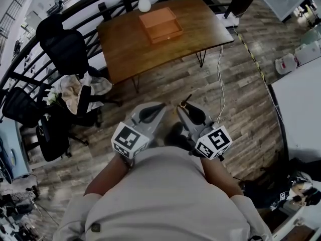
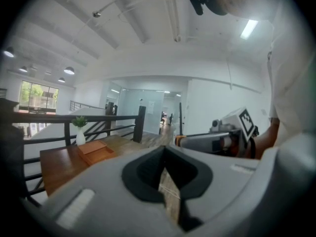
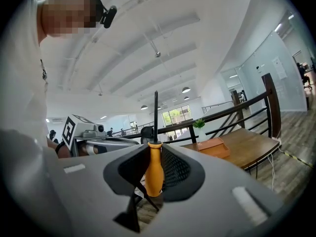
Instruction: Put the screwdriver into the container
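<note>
The screwdriver (image 3: 154,169) is being gripped by its orange handle between the pads of the right gripper (image 3: 151,148), with its dark shaft pointing upward in the right gripper view. In the head view, this gripper and the left gripper (image 1: 160,105) are being held side by side, close to the person's body, above the wooden floor (image 1: 241,94). The left gripper's jaws are being pressed together at the tips, with nothing between them. The container (image 1: 168,34), an open orange-brown box, is being carried by the wooden tabletop (image 1: 130,49) ahead, near a white vase (image 1: 144,4), well apart from both grippers.
</note>
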A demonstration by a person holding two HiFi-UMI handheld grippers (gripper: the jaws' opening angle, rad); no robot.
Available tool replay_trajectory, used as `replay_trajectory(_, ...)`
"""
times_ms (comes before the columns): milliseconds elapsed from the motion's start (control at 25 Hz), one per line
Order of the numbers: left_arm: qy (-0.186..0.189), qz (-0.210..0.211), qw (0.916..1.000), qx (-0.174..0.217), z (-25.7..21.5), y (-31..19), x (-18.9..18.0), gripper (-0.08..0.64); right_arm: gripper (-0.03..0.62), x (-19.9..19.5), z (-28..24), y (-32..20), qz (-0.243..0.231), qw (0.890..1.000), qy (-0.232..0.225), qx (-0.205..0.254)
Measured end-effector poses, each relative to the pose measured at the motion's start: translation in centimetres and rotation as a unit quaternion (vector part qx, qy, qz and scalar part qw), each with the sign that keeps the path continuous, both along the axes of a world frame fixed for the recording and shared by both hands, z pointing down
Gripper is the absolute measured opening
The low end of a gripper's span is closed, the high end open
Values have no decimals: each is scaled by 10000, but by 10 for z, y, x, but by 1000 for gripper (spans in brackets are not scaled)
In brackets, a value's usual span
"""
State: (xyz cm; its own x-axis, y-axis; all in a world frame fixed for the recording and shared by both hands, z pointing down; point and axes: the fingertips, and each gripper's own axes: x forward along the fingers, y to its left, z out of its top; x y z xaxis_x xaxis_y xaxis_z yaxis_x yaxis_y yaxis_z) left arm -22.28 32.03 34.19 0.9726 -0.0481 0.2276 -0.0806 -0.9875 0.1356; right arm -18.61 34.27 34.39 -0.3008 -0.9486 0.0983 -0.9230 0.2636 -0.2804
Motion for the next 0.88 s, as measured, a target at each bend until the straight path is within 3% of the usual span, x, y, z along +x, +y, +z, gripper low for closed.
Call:
replay_trajectory(440,28,124,9999,11,-3,-24,129,5,81,136,-2,-18,181,9998,10,-52)
replay_trajectory(880,56,67,9999,-82,3,-44,179,5,81,188,9,-36,236,9996,-33,-167)
